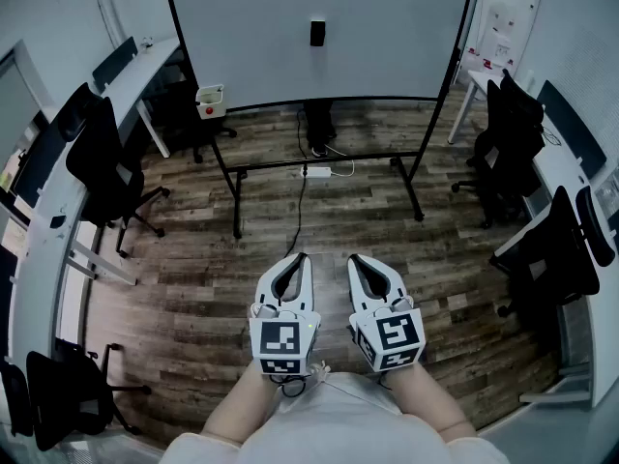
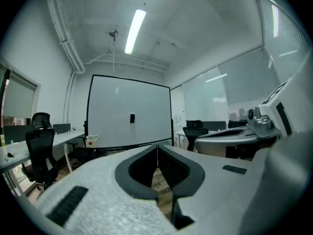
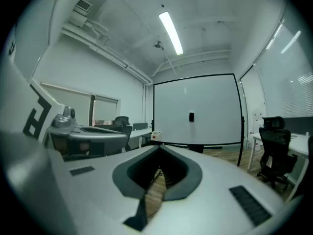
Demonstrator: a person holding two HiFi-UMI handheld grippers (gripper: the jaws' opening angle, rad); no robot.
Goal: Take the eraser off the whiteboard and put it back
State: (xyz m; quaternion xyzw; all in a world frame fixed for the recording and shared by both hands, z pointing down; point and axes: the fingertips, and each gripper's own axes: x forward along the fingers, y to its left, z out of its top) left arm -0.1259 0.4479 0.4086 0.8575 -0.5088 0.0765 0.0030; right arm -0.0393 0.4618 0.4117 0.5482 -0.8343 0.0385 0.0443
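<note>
Wood-plank floor (image 1: 193, 278) spreads under a large white whiteboard (image 1: 387, 37) on a black wheeled stand. A small black rectangular eraser (image 1: 317, 33) sticks to the whiteboard's upper middle. Well short of the whiteboard, the white left gripper (image 1: 302, 256) and white right gripper (image 1: 354, 258) sit side by side, each with its 2 fingers (image 2: 137, 168) pressed together, holding nothing.

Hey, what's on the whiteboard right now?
A small dark eraser near the middle of the whiteboard, a white box at its lower left edge. Anything behind is covered.
</note>
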